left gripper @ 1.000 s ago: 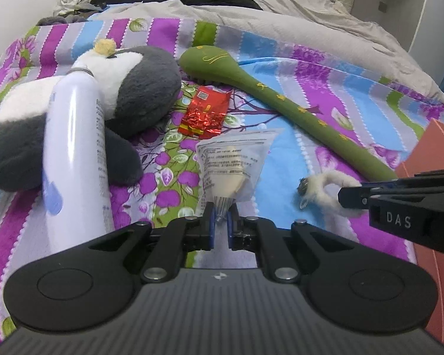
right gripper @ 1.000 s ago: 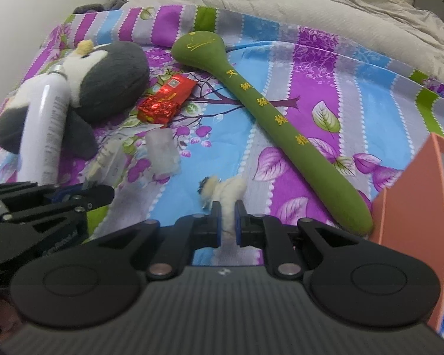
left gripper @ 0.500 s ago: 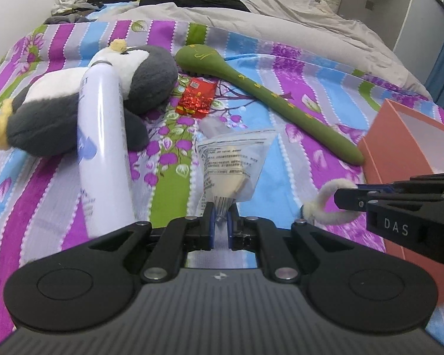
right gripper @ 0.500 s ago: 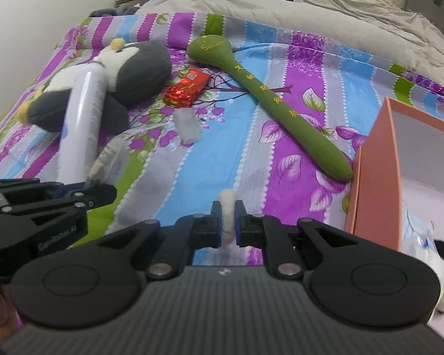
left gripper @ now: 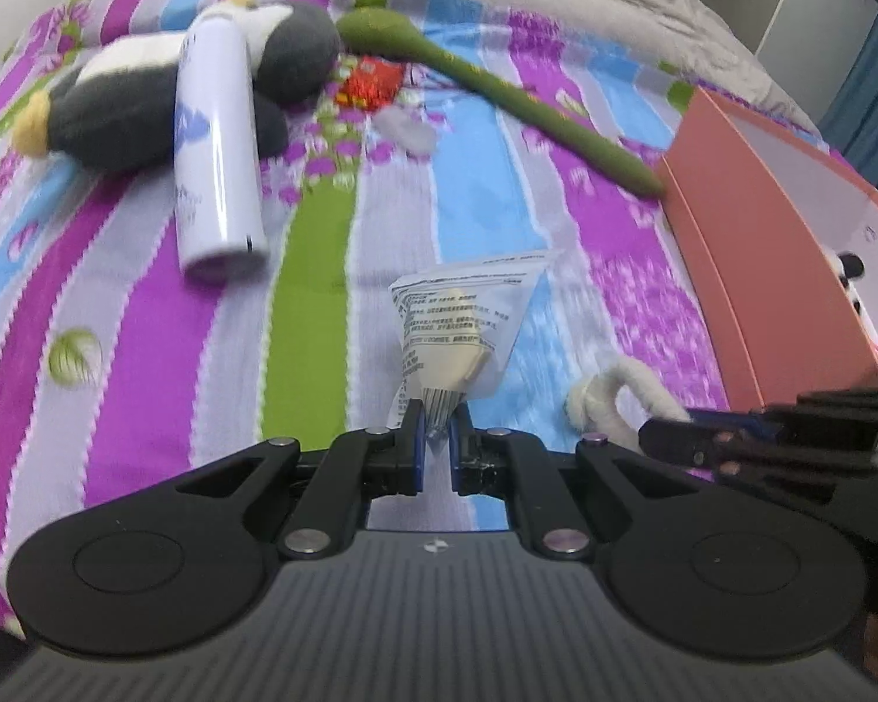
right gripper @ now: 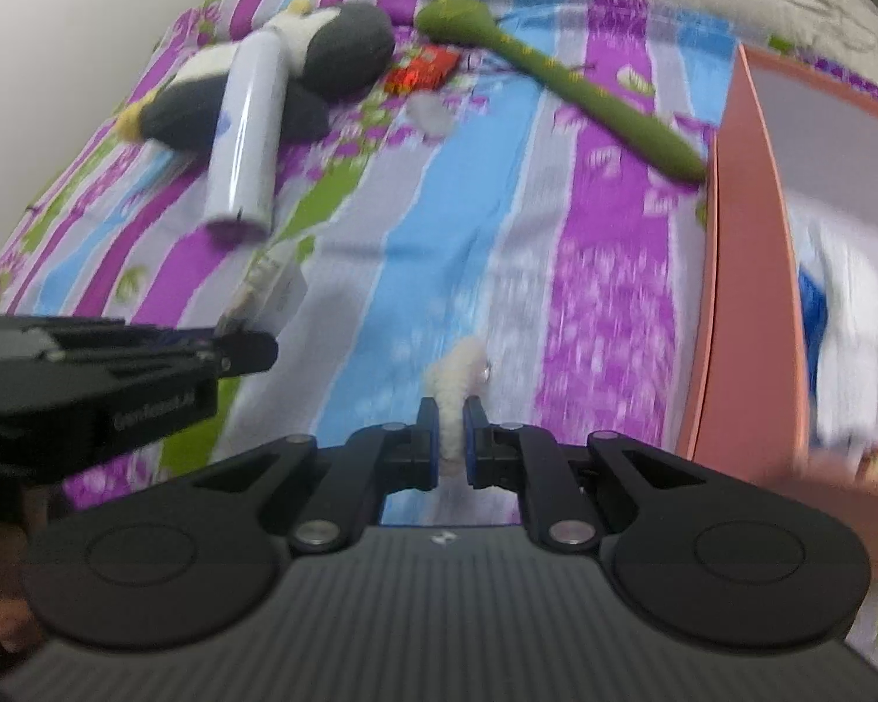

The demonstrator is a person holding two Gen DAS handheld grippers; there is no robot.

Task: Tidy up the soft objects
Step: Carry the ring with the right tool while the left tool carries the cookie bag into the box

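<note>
Both held items now hover nearer the orange box point(left gripper: 749, 222), penguin plush point(left gripper: 146, 93) behind.

Left gripper point(left gripper: 437, 449): tilted downward, jaws nearly closed, clamped on the bottom edge of a clear packet point(left gripper: 465, 334).
Right gripper point(right gripper: 450, 437): tilted downward, jaws closed on a white fluffy loop point(right gripper: 455, 377).
Relative position: side by side, apart; each shows at the edge of the other's view.
Hands: only blurred slivers visible at the frame edges.
</note>
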